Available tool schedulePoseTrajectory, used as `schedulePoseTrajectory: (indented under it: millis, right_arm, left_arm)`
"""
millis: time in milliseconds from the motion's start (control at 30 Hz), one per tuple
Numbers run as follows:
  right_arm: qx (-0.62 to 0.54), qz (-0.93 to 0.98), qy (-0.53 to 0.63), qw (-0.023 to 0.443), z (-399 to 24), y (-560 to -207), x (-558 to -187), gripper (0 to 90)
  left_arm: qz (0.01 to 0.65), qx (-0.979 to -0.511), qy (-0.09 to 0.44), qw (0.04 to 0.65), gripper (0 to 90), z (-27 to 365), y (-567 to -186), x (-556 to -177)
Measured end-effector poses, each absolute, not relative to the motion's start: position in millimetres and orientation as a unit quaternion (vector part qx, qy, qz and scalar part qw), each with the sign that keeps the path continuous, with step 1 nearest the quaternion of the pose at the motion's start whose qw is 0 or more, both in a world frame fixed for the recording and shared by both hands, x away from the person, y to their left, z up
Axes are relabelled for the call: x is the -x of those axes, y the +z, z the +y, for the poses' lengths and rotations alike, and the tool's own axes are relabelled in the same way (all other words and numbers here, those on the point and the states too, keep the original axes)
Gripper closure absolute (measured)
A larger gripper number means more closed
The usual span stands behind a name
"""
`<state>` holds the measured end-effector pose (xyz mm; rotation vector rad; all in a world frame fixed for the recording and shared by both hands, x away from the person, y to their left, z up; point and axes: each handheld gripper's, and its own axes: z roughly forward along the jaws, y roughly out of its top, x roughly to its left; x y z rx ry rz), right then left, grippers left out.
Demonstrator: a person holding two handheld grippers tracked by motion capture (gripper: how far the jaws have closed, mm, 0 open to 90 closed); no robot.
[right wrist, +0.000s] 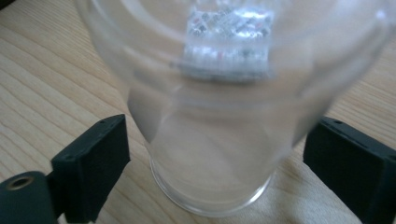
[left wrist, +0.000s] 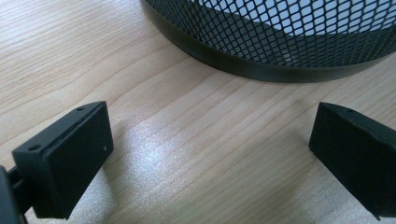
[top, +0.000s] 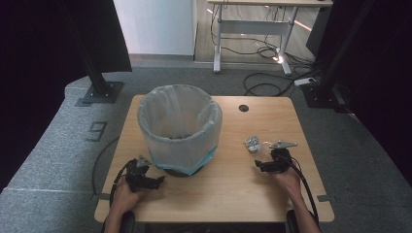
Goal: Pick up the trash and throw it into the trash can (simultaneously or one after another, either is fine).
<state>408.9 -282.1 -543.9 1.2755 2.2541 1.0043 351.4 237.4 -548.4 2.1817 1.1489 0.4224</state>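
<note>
A clear plastic cup (right wrist: pixel 215 140) stands upright on the wooden table (top: pixel 228 189), faint in the high view (top: pixel 264 152). My right gripper (right wrist: pixel 215 164) is open, one jaw on each side of the cup's lower part, each a small gap away from it. Seen through the cup, a crumpled silvery wrapper (right wrist: pixel 229 28) lies just beyond it, at the table's right (top: pixel 252 143). A black mesh bin (top: pixel 180 128) with a white liner stands at centre left. My left gripper (top: pixel 158 182) is open and empty (left wrist: pixel 210 154), facing the bin's base (left wrist: pixel 280 65).
A round cable hole (top: pixel 243 108) sits at the table's far edge. Grey carpet surrounds the table, with black stand posts (top: pixel 99 82) at both far corners and a desk with cables (top: pixel 252 29) behind.
</note>
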Motion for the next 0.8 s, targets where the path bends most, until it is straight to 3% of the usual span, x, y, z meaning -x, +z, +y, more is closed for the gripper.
schedulePoseTrajectory:
  millis: [200, 367, 800]
  right_arm:
    - [-0.449, 0.799, 0.356, 0.182, -279.6, -544.5, -411.4, 14.4]
    - [-0.444, 0.805, 0.355, 0.172, -279.2, -545.4, -411.4, 27.7]
    - [-0.442, 0.804, 0.357, 0.177, -282.5, -536.1, -406.4, 29.7]
  left_arm:
    - [0.436, -0.828, 0.160, 0.315, 0.0, 237.5, -548.4, -351.5]
    - [0.436, -0.828, 0.160, 0.315, 0.0, 237.4, -548.4, -351.4]
    - [0.436, -0.828, 0.160, 0.314, 0.0, 237.4, -548.4, -351.4]
